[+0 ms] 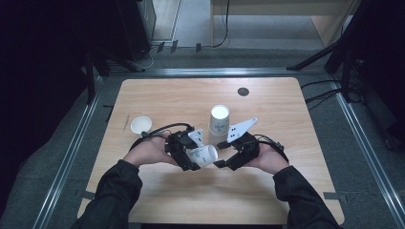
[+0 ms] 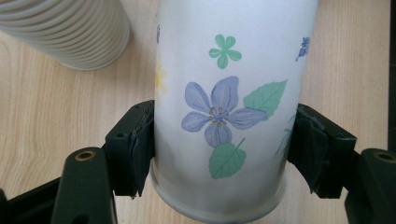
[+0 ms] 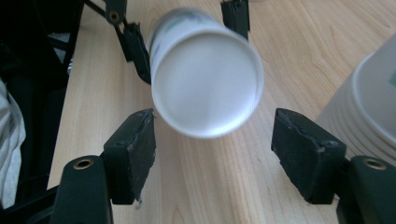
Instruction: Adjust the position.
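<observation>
A white paper cup printed with flowers (image 2: 224, 107) lies on its side just above the table, and my left gripper (image 2: 219, 149) is shut on it, one pad (image 2: 140, 140) on each flank. In the high view this cup (image 1: 204, 154) sits between both hands, with the left gripper (image 1: 193, 160) to its left. My right gripper (image 3: 215, 149) stands open, its jaws spread wide. It faces the cup's round white end (image 3: 205, 79) without touching it. In the high view the right gripper (image 1: 222, 156) is just right of the cup.
A stack of upturned paper cups (image 1: 219, 119) stands just behind the grippers, close to the right gripper's jaw (image 3: 369, 107). A single small white cup (image 1: 141, 125) sits upright at the left. A black disc (image 1: 243, 91) is set in the wooden table (image 1: 286, 124) at the back.
</observation>
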Tool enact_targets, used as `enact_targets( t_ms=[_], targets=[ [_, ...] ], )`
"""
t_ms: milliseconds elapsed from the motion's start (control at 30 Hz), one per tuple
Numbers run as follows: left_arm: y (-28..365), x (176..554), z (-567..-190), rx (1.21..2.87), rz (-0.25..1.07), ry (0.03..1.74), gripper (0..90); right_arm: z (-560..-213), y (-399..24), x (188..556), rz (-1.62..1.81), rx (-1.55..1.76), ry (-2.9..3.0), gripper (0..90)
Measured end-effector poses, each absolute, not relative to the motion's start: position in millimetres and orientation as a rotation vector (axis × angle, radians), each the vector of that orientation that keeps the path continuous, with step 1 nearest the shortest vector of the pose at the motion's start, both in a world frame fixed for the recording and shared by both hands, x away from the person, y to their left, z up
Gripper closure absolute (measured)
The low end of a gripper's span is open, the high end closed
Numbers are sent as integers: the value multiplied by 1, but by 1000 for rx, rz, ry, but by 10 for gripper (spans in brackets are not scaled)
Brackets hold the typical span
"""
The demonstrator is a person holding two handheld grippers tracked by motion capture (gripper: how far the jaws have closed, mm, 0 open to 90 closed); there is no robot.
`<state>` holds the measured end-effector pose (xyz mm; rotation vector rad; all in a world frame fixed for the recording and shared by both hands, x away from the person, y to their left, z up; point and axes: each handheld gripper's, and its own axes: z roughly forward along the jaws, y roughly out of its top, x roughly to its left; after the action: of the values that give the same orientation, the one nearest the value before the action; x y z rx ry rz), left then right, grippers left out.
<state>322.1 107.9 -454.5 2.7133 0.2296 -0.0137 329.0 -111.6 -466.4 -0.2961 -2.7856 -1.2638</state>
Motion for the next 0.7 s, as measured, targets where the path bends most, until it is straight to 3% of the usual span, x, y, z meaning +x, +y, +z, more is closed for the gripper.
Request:
enact_targets(
  t_ms=[700],
  targets=[
    [89, 314, -461, 2735, -57, 155, 293, -474, -97, 322, -1198, -190, -2771, 348]
  ],
)
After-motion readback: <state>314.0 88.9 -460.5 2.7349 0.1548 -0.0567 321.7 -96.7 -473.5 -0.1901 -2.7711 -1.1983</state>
